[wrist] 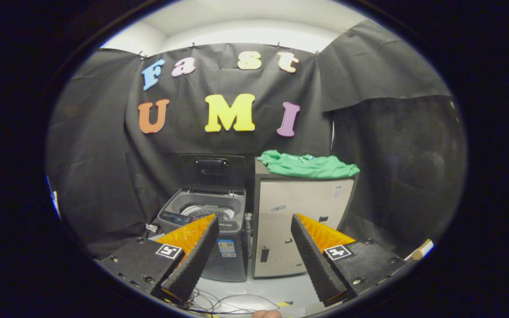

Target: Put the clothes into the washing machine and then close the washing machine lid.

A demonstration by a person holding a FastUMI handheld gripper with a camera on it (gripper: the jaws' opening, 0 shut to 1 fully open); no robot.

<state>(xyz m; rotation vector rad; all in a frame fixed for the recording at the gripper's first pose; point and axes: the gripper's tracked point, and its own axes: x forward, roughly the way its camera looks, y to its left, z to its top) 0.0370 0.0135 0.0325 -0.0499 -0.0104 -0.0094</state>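
Gripper view: tool (254, 238) spread wide, nothing held. Green clothes (308, 164) heaped atop cabinet (301, 212), well beyond fingers. Washing machine (208, 221) beside it, lid (212, 170) up. Step looks like approach; next, reach over cabinet, pinch fabric.

Washing machine (208, 221) (lid (211, 170) up) left of cabinet (301, 221); clothes (307, 164) on cabinet; hand-held gripper (254, 225) well short, fingers apart.

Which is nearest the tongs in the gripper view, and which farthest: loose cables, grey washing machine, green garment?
From the open, empty tongs:
1. Loose cables on the floor, just below the tongs.
2. Grey top-loading washing machine, ahead, lid up.
3. Green garment, atop the beige cabinet.
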